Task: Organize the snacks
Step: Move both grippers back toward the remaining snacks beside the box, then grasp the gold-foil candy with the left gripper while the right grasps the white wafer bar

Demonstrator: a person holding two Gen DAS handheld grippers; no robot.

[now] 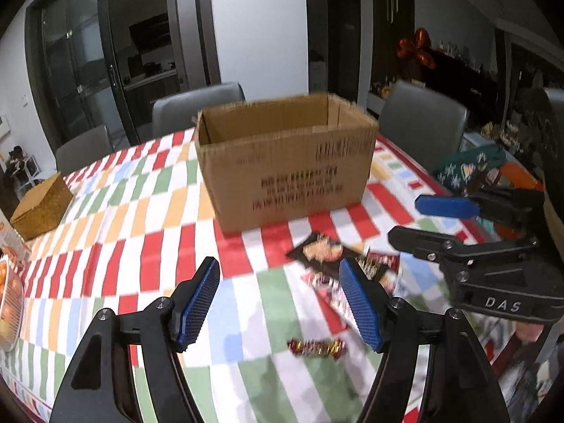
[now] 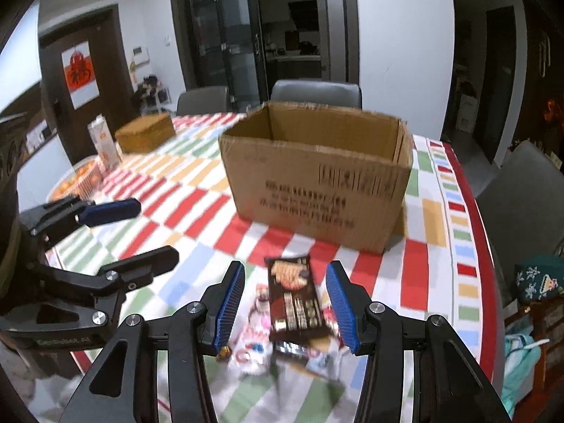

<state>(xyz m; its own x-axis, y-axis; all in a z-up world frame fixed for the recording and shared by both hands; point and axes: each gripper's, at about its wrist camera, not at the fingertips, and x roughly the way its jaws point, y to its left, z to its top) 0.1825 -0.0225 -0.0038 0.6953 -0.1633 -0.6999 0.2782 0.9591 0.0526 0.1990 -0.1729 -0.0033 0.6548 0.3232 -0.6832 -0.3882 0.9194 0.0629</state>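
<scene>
Both tools spread wide, gripping nothing. Ahead of the left gripper [image 1: 280, 303]: open cardboard box [image 1: 285, 162] on the chequered tablecloth [image 1: 116, 218]; red-gold wrapped candy [image 1: 316, 347] between its fingers. Between the right gripper [image 2: 285, 305] fingers: dark brown snack packet [image 2: 294, 303] atop blurred wrappers [image 2: 255, 331], box beyond

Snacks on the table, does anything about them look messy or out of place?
Yes. The snack packets lie in a loose, overlapping pile on the tablecloth in front of the box, and one wrapped candy sits apart from them. None are seen in the box.
</scene>
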